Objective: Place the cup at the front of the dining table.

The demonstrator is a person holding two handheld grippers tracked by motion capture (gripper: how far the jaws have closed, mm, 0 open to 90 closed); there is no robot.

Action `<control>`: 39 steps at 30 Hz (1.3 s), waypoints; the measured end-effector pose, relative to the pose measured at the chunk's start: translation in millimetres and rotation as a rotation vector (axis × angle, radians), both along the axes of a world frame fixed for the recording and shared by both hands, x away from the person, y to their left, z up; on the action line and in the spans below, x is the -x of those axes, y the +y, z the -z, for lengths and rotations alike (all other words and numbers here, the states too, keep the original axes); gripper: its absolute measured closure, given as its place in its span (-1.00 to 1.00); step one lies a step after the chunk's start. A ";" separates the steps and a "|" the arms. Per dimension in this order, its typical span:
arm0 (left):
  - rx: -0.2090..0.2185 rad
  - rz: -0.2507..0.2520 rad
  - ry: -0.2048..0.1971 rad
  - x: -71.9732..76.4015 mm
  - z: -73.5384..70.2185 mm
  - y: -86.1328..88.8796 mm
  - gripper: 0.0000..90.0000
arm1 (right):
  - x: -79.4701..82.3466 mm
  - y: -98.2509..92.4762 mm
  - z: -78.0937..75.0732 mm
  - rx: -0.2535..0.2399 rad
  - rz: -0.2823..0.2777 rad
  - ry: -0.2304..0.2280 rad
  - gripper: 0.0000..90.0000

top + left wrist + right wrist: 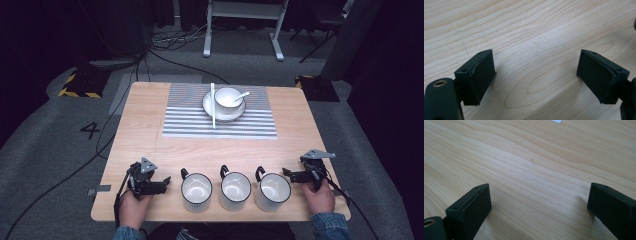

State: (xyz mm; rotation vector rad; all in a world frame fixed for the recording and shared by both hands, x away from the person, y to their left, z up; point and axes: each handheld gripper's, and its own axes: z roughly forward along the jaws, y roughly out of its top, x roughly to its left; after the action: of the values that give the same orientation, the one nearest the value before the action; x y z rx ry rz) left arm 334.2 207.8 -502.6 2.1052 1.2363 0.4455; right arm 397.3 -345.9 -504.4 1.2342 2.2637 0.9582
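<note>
Three white mugs with dark rims and handles stand in a row near the table's front edge: a left mug (196, 190), a middle mug (235, 189) and a right mug (273, 191). My left gripper (165, 182) rests on the wood just left of the row, open, jaws wide apart over bare wood (536, 62). My right gripper (287, 173) lies just right of the row, open too, with bare wood between its jaws (539, 200). Farther back, a white bowl (227, 98) with a spoon (242, 94) sits on a saucer (210, 107) on a striped placemat (185, 120). Chopsticks (212, 105) lie across the saucer.
The wooden table (140, 125) stands on grey carpet, with cables (170, 40) and a white frame stand (240, 20) behind it. Yellow-black taped blocks (77, 85) sit on the floor at both back corners.
</note>
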 end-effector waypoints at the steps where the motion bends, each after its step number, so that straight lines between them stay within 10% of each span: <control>1: 0.000 0.000 0.000 0.0 0.0 0.0 -0.66 | 0.0 0.0 0.0 0.000 0.000 0.000 -0.89; 8: -0.002 -0.026 -0.001 -0.6 0.1 -2.5 -0.67 | -7.0 7.2 0.6 0.008 0.100 0.008 -0.99; 33: 0.005 -0.031 0.022 -2.2 -4.2 -3.9 -0.66 | -7.6 5.0 0.5 0.003 0.075 0.012 -0.99; 39: 0.055 -0.007 -0.060 8.2 -23.1 -6.4 -0.66 | -7.7 5.0 0.5 0.003 0.075 0.012 -0.99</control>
State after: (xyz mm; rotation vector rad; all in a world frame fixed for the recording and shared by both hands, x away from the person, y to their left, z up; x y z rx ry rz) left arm 326.0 201.4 -479.5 2.0275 1.2085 0.4692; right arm 404.9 -340.9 -504.9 1.3170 2.2104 0.9223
